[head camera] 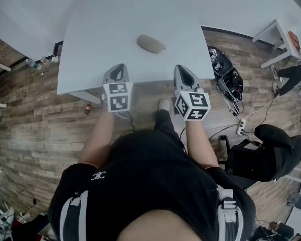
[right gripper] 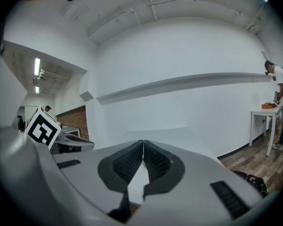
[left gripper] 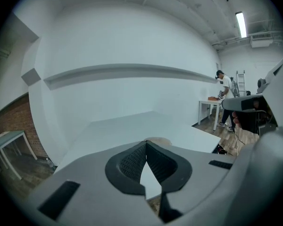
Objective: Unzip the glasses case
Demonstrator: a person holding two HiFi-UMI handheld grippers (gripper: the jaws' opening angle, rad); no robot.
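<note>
Currently the left claw (head camera: 119,67) and right claw (head camera: 183,68) are clenched and empty, at 7 and 5 o'clock of the beige oval glasses case (head camera: 150,43). It lies untouched, zipped, mid white table (head camera: 105,29). The flanking stance likely readies one claw to steady, one to pull.

You are standing on a wood-plank floor (head camera: 35,134), facing a white bench (head camera: 115,19) sitting before a white wall (left gripper: 132,41), with a ceiling strip light (left gripper: 241,24) glowing.
</note>
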